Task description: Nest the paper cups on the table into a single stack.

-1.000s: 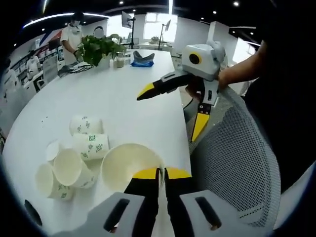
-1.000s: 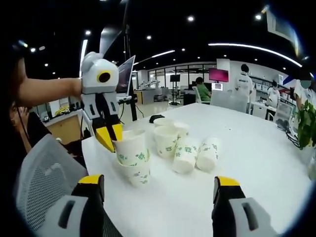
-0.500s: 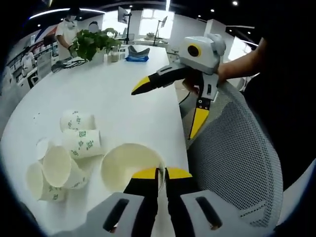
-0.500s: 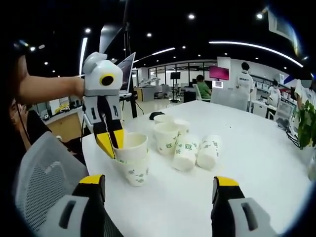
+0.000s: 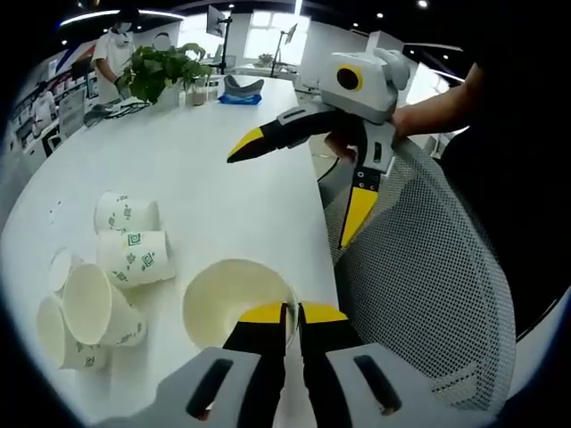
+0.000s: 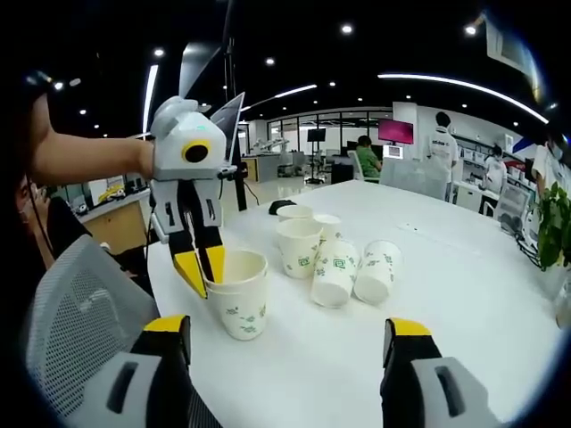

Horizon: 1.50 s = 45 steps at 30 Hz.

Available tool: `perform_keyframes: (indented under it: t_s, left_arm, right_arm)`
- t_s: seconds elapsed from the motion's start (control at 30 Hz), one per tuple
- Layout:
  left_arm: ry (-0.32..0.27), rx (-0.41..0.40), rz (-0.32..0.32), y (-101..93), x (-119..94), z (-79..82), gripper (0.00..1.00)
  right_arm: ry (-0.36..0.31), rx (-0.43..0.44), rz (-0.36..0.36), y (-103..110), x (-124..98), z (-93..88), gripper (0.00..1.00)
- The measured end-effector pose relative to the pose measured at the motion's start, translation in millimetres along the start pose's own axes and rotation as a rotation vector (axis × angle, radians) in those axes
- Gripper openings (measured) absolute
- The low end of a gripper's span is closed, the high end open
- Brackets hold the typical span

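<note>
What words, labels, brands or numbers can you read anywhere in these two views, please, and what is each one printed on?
No text can be read as words here.
Paper cups: green square marks printed on the sides, too small and blurred to read.
Held cup in the left claw: green print, not legible.
Pink wall screen in the background: too small to read.

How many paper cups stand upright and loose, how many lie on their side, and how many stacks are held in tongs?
Loose upright cups: 3
Cups on their side: 2
Stack held by left tongs: 1
Total: 6
</note>
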<state>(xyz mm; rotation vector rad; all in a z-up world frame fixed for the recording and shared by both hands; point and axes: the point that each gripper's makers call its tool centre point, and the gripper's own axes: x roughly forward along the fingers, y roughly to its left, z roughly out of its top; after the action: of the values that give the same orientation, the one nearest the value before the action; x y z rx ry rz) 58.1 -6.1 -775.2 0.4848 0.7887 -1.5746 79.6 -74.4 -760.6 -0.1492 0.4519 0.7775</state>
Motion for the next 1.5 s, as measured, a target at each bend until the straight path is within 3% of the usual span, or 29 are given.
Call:
perform_keyframes:
  t_s: [0.37,0.73,1.23,1.5]
  left_arm:
    - [0.030,0.005,-0.016,0.2,10,-5.5,0.04]
    - [0.016,-0.019,-0.024,0.4,11,-3.9,0.04]
    - [0.038,0.011,0.003,-0.6,13,-6.9,0.06]
    - [-0.013,0.008,0.014,-3.0,6,3.7,0.10]
  right_arm:
    - [0.008,-0.006,0.003,-1,1,-2.7,0.89]
    - [0.013,-0.008,0.004,-1,1,-3.4,0.88]
    - [0.015,-0.007,0.004,-1,1,-4.3,0.87]
    - [0.014,-0.004,0.006,0,1,-3.0,0.87]
